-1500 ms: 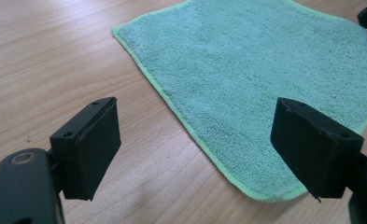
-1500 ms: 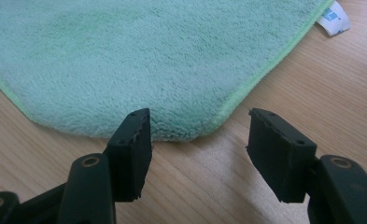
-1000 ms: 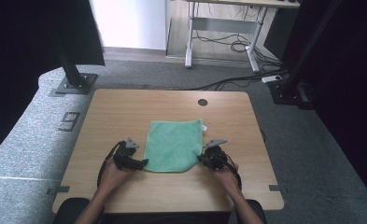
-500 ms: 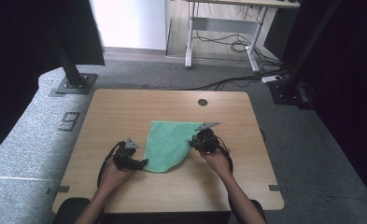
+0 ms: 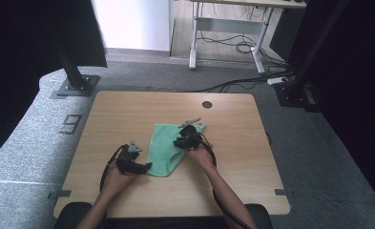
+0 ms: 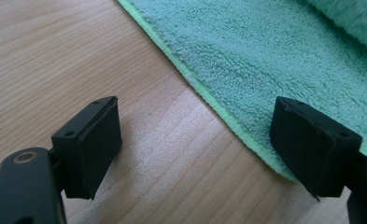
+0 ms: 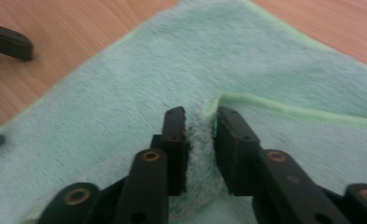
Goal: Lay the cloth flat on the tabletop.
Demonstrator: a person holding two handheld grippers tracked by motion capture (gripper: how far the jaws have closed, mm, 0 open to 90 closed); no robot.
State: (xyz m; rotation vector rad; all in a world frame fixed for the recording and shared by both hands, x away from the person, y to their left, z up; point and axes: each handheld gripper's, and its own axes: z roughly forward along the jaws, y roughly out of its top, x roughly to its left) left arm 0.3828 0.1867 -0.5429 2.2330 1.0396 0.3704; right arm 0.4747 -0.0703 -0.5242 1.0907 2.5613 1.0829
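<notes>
Green terry cloth point(image 5: 165, 148), pale-hemmed, lying on the worktop point(image 5: 128, 114) with one corner folded over its middle. The folded corner sits between the right fingers point(image 7: 176, 140); a flat hemmed edge runs between the left fingers point(image 6: 90, 140).

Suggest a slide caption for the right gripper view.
Right gripper folding a corner of the green cloth, its jaws just easing apart around the fold.

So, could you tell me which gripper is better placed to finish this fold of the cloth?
The right gripper: its jaws, just opening, have the folded-over corner of the cloth between them. The left gripper stands open at the cloth's near edge, holding nothing.
</notes>
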